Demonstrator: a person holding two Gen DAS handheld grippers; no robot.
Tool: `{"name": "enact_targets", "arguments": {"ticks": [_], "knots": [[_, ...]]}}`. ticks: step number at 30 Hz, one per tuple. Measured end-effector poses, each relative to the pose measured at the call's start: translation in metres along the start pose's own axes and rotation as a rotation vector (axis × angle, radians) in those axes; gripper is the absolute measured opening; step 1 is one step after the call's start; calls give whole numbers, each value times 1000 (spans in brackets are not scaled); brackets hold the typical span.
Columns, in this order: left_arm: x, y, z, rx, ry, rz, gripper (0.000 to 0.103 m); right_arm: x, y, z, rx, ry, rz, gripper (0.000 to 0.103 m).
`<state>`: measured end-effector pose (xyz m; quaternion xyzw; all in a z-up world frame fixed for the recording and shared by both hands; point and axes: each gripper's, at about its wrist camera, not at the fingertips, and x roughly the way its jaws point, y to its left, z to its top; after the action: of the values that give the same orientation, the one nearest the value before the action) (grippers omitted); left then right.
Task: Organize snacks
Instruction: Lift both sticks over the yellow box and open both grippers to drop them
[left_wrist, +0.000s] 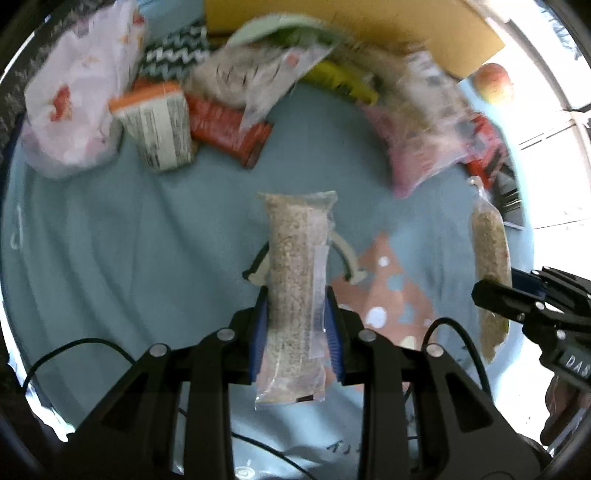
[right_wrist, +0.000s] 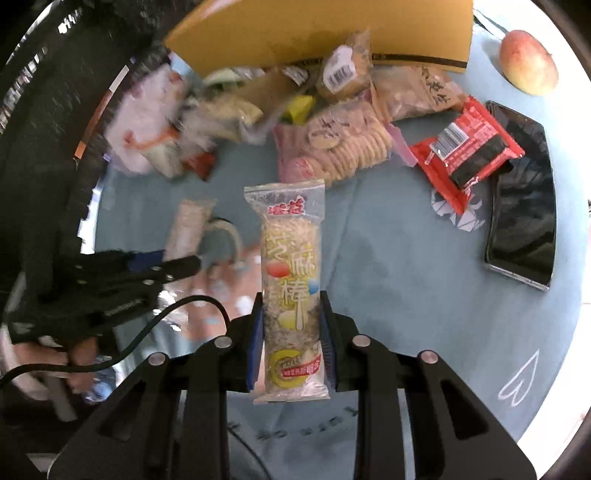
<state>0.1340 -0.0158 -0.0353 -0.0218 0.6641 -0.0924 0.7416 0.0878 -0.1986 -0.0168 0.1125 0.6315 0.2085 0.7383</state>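
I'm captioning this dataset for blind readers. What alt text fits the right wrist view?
The right hand-held gripper grips a clear-wrapped sesame snack bar above a blue cloth. Beyond lie a heap of snack packets, a red packet, a black phone and an apple.

The bar packet (right_wrist: 290, 291) in the right view carries large Chinese characters, 芝麻棒, down its front, with a red brand mark near its far end too blurred to read. Barcodes stand on the red packet (right_wrist: 466, 147) at far right and on a wrapped cake (right_wrist: 341, 70) farther off. In the left view, the letters "DAS" show on the right gripper (left_wrist: 532, 295).
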Motion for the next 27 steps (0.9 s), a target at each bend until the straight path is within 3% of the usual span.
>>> {"name": "enact_targets", "arguments": {"ticks": [6, 15, 24, 27], "knots": [[-49, -14, 16, 17, -133, -14, 28, -62, -7, 16, -37, -147, -12, 28], [-108, -36, 71, 62, -309, -32, 28, -123, -29, 78, -86, -384, -68, 28], [-134, -61, 136, 30, -427, -81, 28, -136, -40, 122, -69, -537, -119, 28], [-130, -64, 156, 8, -424, -97, 28, -130, -45, 134, -42, -569, -127, 28]]}}
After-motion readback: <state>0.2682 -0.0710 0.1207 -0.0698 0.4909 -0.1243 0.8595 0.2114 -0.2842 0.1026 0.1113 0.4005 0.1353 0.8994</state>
